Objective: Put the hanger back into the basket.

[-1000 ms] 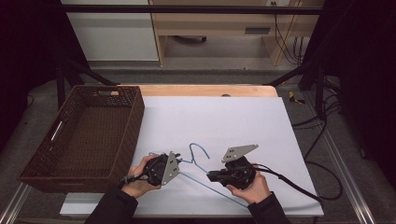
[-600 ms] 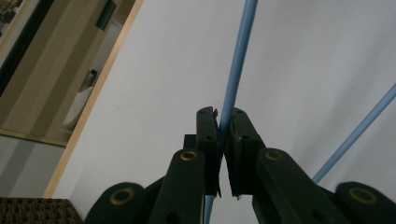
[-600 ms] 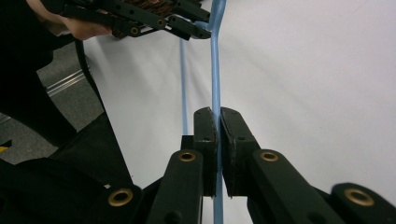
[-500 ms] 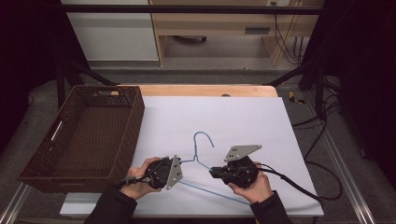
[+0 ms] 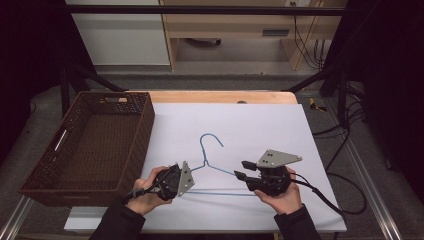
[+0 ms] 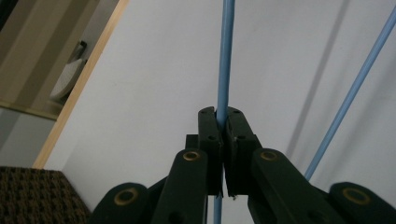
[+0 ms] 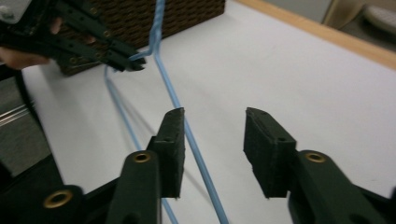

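A light blue wire hanger [image 5: 204, 145] lies near the front of the white table top [image 5: 250, 120], its hook pointing away from me. My left gripper [image 5: 192, 172] is shut on the hanger's left part; in the left gripper view the pads [image 6: 220, 119] pinch the blue wire [image 6: 224, 56]. My right gripper [image 5: 242, 170] sits at the hanger's right arm. Its jaws have just been opening. In the right gripper view the wire [image 7: 189, 140] runs between the fingers [image 7: 173, 135], close beside the left pad, with a wide gap to the right pad. The left gripper [image 7: 136, 63] shows farther off in that view, holding the hanger.
A dark brown wicker basket [image 5: 146, 125] stands at the table's left, beside my left hand [image 5: 147, 197]. The right gripper's cable [image 5: 332, 197] trails off the right edge. A wooden strip [image 5: 220, 96] borders the far side, with open white surface in the middle and back.
The right gripper's jaws have opened off the wire and that hand has drawn slightly right. The hanger has swung, its hook now farther from me. The left gripper stays clamped.
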